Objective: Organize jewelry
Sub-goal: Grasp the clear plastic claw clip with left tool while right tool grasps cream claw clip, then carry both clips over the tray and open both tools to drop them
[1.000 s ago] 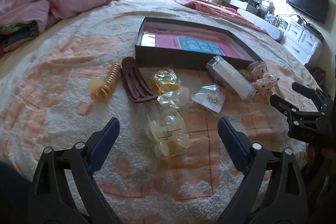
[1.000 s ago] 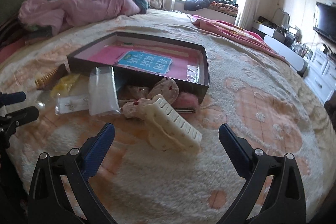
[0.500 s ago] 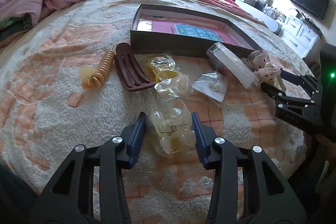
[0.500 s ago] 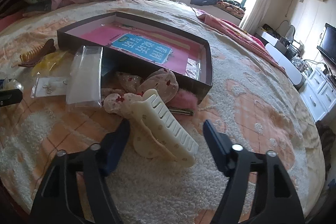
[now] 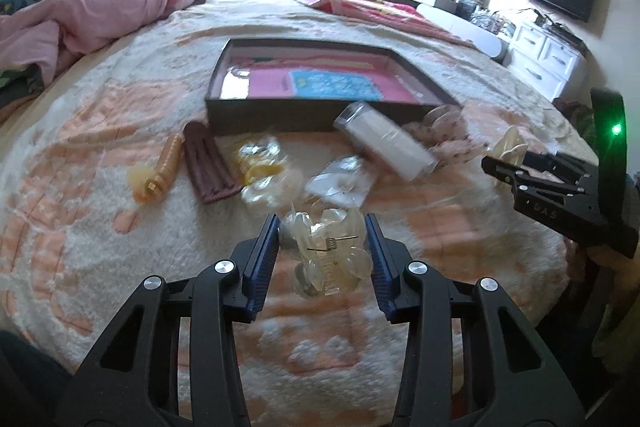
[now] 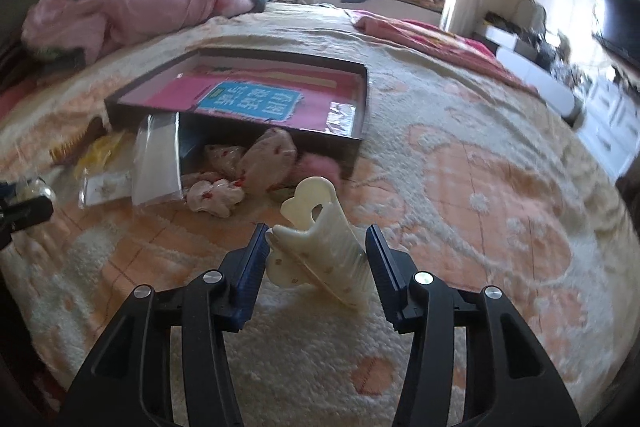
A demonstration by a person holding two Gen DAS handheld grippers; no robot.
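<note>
Jewelry and hair pieces lie scattered on the bed [image 5: 100, 131] along the near wall of a shallow dark box [image 5: 280, 115], whose pink floor carries a blue card [image 6: 250, 101]. The left gripper [image 5: 322, 247] has its jaws drawn in on a clear hair claw [image 5: 326, 255], both blue pads pressing its sides, the spring wire showing between them. The right gripper [image 6: 316, 259] is closing around a cream hair claw [image 6: 320, 247]: the claw stands tilted between the jaws, its comb teeth toward the right pad, the left pad touching its rounded end, while a thin gap shows at the right pad (so no firm hold there). In the left wrist view, a brown hair comb [image 5: 208, 167] and a yellow spiral hair piece [image 5: 158, 173] lie side by side left of the box front, a yellow item in a clear bag [image 5: 260, 163] next to them, and a small clear packet [image 5: 340, 181] just beyond the clear claw. A clear plastic case [image 5: 386, 143] leans against the box's front wall, with spotted fabric bows [image 6: 248, 167] beside it. The pictures are somewhat blurred.
</note>
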